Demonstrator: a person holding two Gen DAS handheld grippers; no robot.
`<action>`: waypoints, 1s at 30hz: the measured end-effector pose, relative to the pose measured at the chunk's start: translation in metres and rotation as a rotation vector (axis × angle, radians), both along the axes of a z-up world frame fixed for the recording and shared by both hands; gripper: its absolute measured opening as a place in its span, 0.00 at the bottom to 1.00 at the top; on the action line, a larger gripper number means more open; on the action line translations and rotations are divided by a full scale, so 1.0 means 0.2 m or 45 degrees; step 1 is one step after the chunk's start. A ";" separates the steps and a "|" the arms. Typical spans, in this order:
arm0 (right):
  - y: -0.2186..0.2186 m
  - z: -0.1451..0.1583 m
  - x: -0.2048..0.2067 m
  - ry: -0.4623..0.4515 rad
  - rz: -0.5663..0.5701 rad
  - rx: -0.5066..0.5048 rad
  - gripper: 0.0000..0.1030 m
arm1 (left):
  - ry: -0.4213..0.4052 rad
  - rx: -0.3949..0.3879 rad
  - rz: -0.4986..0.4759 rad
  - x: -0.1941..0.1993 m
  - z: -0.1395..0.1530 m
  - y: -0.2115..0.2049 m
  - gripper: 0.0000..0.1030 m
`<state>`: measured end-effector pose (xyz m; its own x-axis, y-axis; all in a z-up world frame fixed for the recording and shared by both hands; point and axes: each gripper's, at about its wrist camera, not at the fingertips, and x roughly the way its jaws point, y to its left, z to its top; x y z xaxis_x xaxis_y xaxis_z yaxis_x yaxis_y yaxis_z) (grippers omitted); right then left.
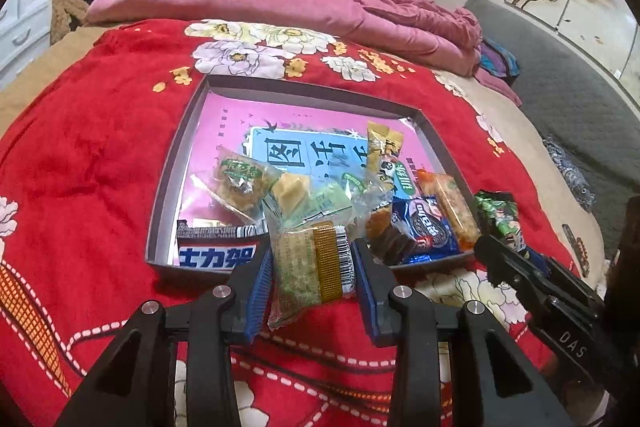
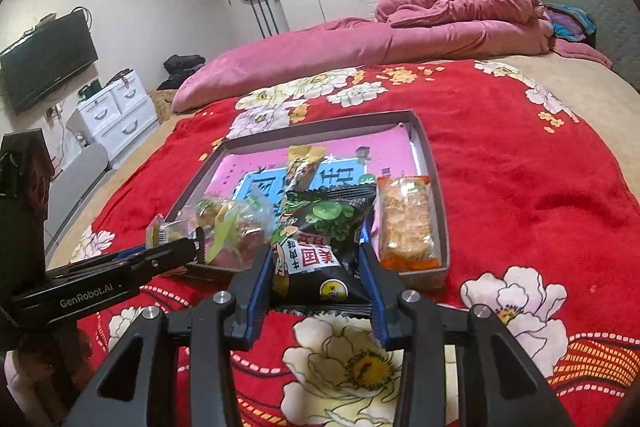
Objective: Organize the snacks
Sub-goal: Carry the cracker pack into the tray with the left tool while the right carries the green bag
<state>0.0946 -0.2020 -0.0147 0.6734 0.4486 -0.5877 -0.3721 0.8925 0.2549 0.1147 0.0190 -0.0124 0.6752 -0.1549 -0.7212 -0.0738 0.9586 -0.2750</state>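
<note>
- Left tongs (image 1: 314, 267) clamped on a clear-wrapped green biscuit pack (image 1: 306, 265), held over the tray's near rim (image 1: 160, 259).
- Right tongs (image 2: 316, 269) clamped on a black-and-green snack bag (image 2: 320, 247), also just short of the tray.
- Best to carry both towards the bare pink floor (image 1: 224, 115) farther back.
- The near end is crowded: Snickers bar (image 1: 218, 251), Oreo pack (image 1: 430, 231), orange cracker pack (image 2: 406, 223).
</note>
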 end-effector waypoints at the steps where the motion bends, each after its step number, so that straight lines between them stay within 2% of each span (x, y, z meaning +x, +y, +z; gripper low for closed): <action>1: 0.00 0.00 0.01 -0.002 -0.005 0.001 0.41 | 0.001 0.005 0.002 0.01 0.00 0.00 0.38; 17: 0.00 -0.01 0.13 -0.022 -0.048 -0.008 0.41 | -0.001 0.070 0.014 0.11 -0.05 0.00 0.38; 30: -0.02 -0.05 0.19 0.006 -0.095 -0.013 0.41 | 0.043 0.053 0.052 0.20 -0.11 0.03 0.39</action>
<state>0.1323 -0.2059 -0.0237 0.7020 0.3914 -0.5950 -0.3034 0.9202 0.2473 0.1547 0.0256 -0.0339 0.6558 -0.0970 -0.7486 -0.1219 0.9651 -0.2318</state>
